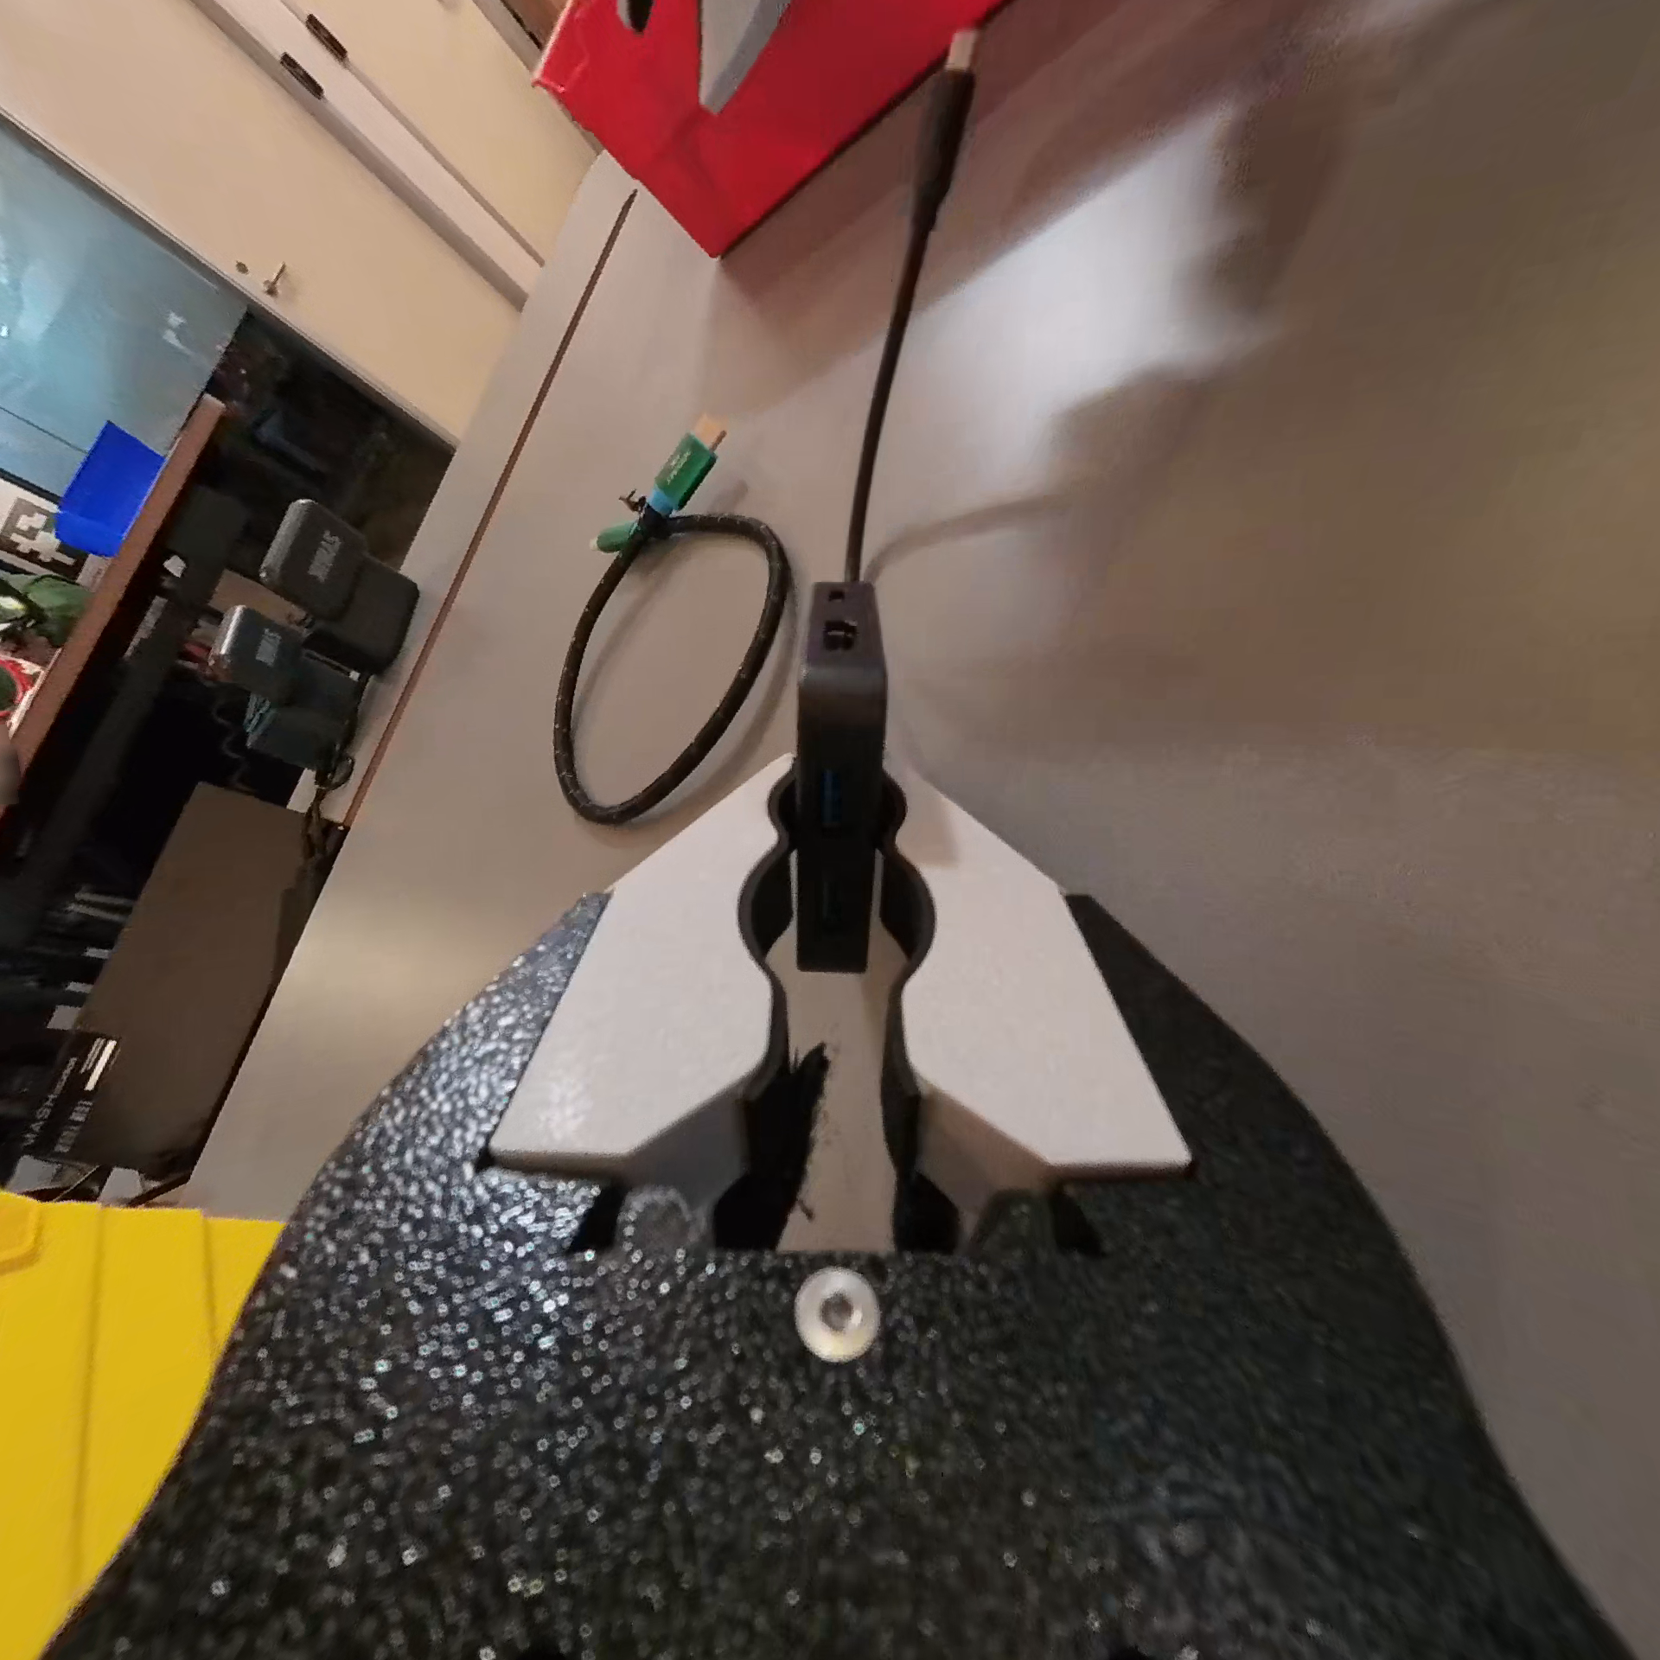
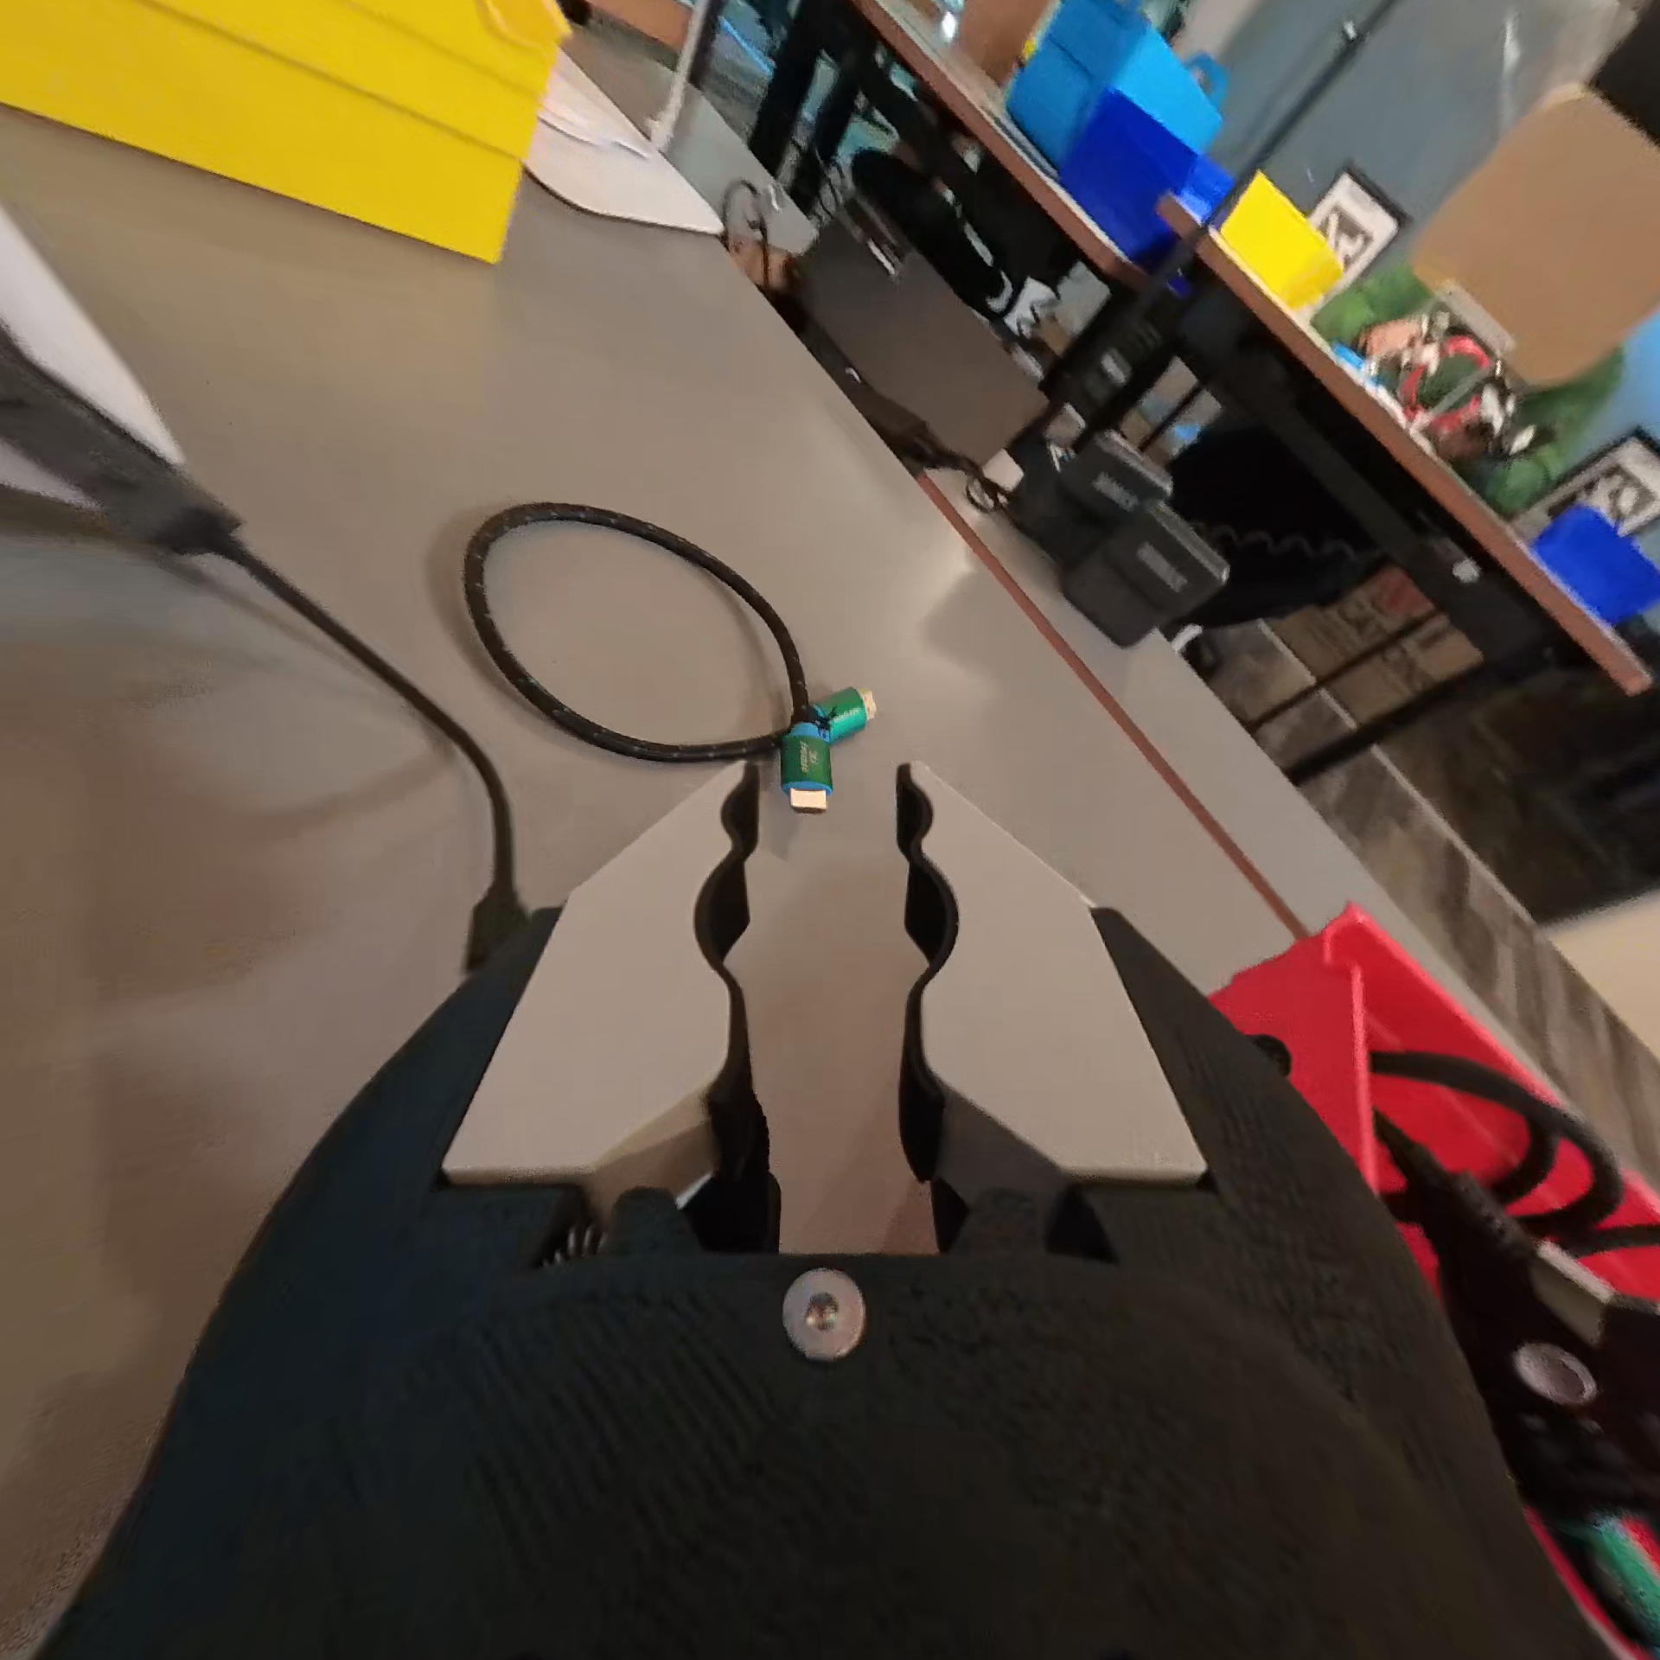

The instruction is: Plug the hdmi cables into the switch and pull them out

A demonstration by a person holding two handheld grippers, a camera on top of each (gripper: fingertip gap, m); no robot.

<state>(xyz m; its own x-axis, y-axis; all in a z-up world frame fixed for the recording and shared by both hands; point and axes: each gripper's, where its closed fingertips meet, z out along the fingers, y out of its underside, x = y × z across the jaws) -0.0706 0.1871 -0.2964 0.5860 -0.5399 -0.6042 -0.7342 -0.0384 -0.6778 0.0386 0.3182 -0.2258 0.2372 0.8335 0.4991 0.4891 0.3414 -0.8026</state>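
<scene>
My left gripper [image 1: 837,790] is shut on the black switch [image 1: 840,710], holding it on edge above the grey table. The switch's own thin black cable [image 1: 889,359] runs away from it and ends in a metal plug [image 1: 959,52]. A black braided HDMI cable [image 1: 674,665] lies coiled on the table to the left, with green plugs [image 1: 687,472]. In the right wrist view my right gripper [image 2: 822,774] is open and empty, just short of the nearer green plug [image 2: 804,772] of the coiled HDMI cable [image 2: 629,629]. The switch's cable [image 2: 404,683] runs along the left there.
A red bin [image 1: 719,108] stands at the far end of the table; in the right wrist view the red bin [image 2: 1302,1006] holds more black cables. A yellow box [image 2: 296,117] stands at the back left. The table edge [image 2: 1123,719] runs on the right, with shelves beyond. Tip to tip, the grippers are about 20 cm apart.
</scene>
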